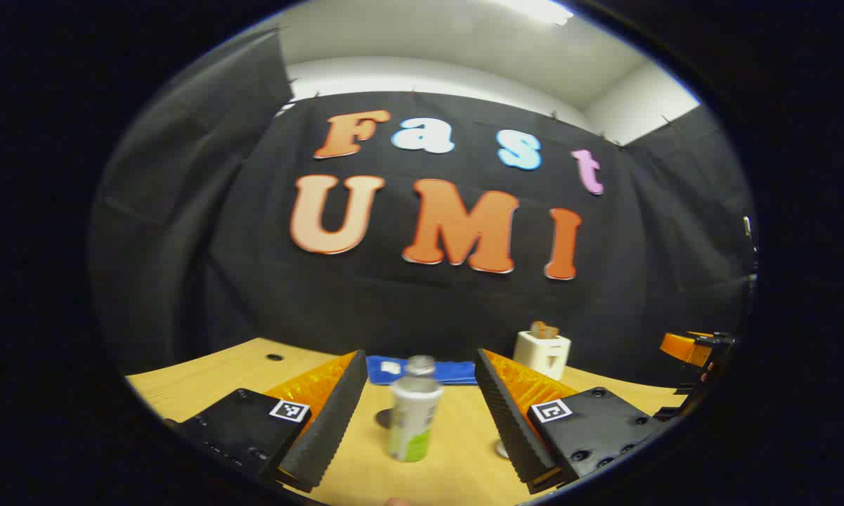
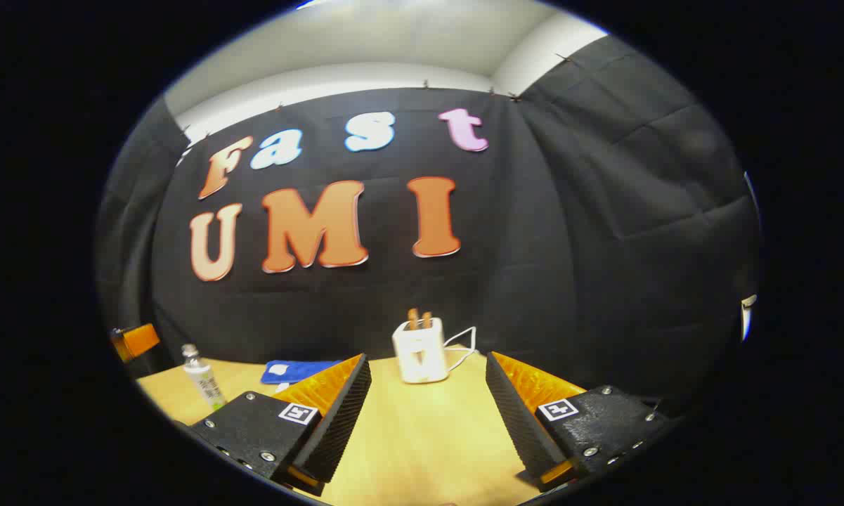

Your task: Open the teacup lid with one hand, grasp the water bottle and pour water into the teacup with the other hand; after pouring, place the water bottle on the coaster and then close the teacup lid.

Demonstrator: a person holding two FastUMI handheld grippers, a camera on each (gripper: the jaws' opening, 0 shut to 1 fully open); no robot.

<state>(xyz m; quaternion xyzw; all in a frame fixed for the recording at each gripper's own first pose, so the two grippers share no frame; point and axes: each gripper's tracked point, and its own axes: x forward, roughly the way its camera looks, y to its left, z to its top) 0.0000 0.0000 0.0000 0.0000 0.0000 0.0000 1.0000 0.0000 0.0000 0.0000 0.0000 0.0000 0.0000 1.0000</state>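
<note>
Left gripper (image 1: 422,407) fingers spread, water bottle (image 1: 413,414) upright between, seemingly untouched; right gripper (image 2: 427,411) fingers released before teacup (image 2: 419,350).

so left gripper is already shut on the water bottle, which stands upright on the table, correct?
Not quite. In the left gripper view the left gripper is open, its fingers apart on either side of the water bottle without touching it. The bottle does stand upright on the table.

A wooden counter (image 1: 457,457) is carrying a bottle (image 1: 413,411) standing upright near its middle, a blue cloth (image 1: 422,371) lying behind it, and a white toaster (image 2: 420,349) sitting toward the back.
</note>
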